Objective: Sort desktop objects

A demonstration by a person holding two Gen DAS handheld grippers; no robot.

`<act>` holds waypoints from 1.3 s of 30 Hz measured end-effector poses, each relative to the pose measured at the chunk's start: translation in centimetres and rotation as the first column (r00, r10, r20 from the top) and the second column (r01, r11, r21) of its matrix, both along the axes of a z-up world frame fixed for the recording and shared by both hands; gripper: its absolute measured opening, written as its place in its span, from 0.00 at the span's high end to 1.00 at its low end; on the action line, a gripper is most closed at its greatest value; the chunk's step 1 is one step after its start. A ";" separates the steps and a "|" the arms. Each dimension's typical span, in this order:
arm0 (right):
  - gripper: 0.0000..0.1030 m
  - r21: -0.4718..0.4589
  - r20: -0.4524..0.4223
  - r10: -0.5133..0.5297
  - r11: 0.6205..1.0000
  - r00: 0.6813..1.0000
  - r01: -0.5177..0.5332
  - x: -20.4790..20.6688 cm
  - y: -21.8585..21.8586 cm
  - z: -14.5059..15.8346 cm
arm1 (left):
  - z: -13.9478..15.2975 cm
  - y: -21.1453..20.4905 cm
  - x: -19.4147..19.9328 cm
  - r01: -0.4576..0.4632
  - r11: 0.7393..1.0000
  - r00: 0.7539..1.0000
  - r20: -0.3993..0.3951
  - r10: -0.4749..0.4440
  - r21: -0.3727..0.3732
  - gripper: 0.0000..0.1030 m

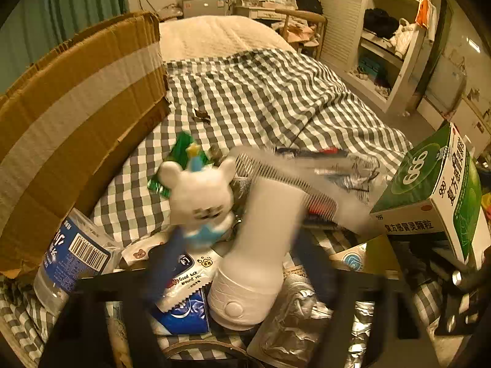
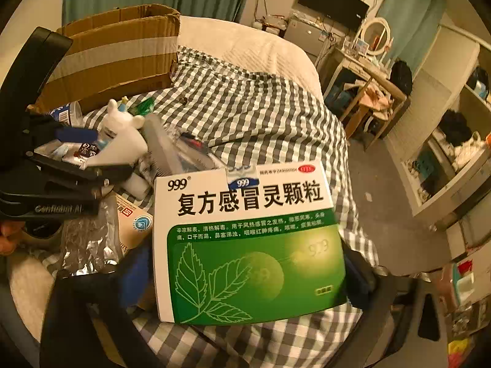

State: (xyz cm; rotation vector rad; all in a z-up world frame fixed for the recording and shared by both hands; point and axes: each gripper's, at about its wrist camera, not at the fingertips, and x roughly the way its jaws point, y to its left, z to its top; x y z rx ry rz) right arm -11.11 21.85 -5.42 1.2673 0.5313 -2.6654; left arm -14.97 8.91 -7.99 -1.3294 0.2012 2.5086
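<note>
A white bottle-shaped device (image 1: 260,245) with a round button lies in a pile on the checked cloth (image 1: 260,98). My left gripper (image 1: 239,236) stands open, one blue finger on each side of the device, the left finger (image 1: 162,263) crossing a white bear figurine (image 1: 199,199). A green and white medicine box (image 2: 245,245) is held up above the cloth, with my right gripper (image 2: 245,263) shut on it, blue fingers (image 2: 135,273) at both its sides. The box (image 1: 429,196) also shows at the right in the left wrist view.
An open cardboard box (image 1: 76,107) stands at the left. The pile holds a water bottle (image 1: 70,260), a comb (image 1: 282,181), foil blister packs (image 1: 294,316), a blue snack packet (image 1: 184,294) and pens (image 1: 310,151). Shelves (image 2: 445,159) and a desk (image 2: 362,70) stand to the right.
</note>
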 end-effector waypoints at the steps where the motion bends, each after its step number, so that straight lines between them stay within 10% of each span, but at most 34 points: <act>1: 0.07 -0.013 0.006 -0.009 1.000 1.000 0.009 0.0 0.1 -0.1 | -0.2 -0.1 -0.1 0.007 1.000 1.000 0.018 -0.007 0.005 0.65; 18: 0.09 -0.196 -0.062 -0.118 0.975 0.991 0.104 4.0 1.3 6.3 | 6.0 -4.6 2.9 -0.033 0.972 0.990 -0.123 0.063 0.233 0.68; 32: 0.09 -0.361 -0.164 -0.001 0.931 0.986 -0.059 2.8 -6.6 14.3 | 15.2 -13.6 3.6 -0.148 0.918 0.934 -0.253 0.252 0.368 0.68; 39: 0.09 -0.449 -0.223 0.064 0.879 0.973 -0.160 -2.0 -13.3 17.0 | 19.7 -18.3 0.2 -0.279 0.893 0.864 -0.313 0.394 0.353 0.68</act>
